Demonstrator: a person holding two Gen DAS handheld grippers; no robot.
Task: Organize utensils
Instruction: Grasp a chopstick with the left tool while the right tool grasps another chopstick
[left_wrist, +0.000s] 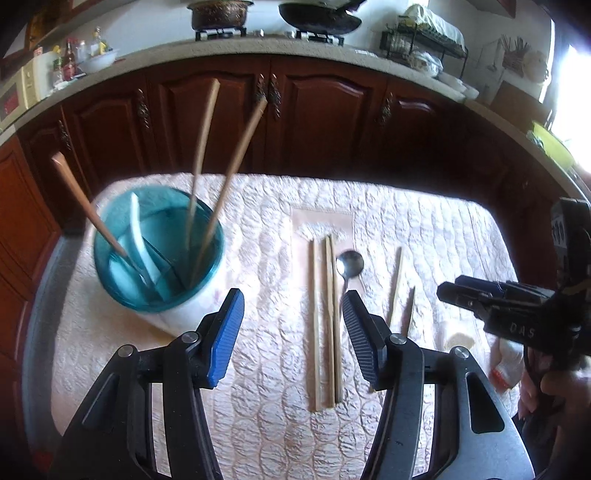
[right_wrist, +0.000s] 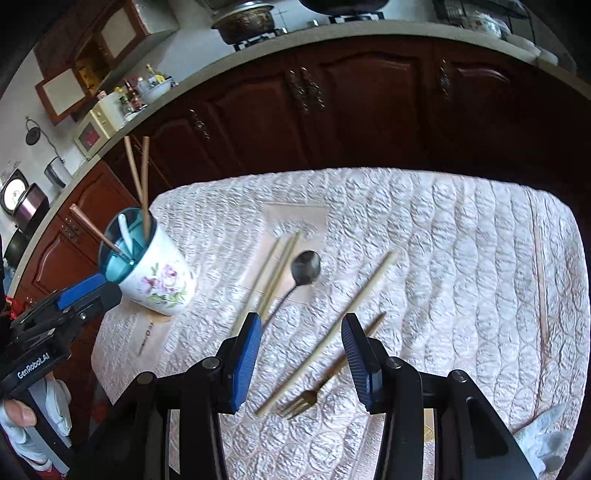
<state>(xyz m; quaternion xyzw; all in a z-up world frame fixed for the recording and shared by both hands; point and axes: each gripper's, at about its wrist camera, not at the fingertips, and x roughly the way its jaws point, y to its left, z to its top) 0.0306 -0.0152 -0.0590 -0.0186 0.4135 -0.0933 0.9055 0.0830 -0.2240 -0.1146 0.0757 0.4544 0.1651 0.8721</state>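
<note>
A flowered white cup with a teal inside (left_wrist: 159, 254) (right_wrist: 155, 273) stands at the table's left and holds two chopsticks (left_wrist: 207, 155), a white spoon and a brown-handled utensil. On the cloth lie three chopsticks (left_wrist: 325, 321) (right_wrist: 275, 273), a metal spoon (left_wrist: 349, 264) (right_wrist: 304, 267), a single chopstick (right_wrist: 328, 336) and a small fork (right_wrist: 314, 395). My left gripper (left_wrist: 293, 332) is open and empty, above the cloth between the cup and the three chopsticks. My right gripper (right_wrist: 301, 354) is open and empty, above the single chopstick and the fork.
The table carries a quilted pale pink cloth (left_wrist: 424, 236) (right_wrist: 443, 258). Dark wooden cabinets (left_wrist: 295, 122) and a counter with pots stand behind it. Another chopstick (right_wrist: 541, 284) lies near the cloth's right edge. My right gripper shows at the right in the left wrist view (left_wrist: 458, 291).
</note>
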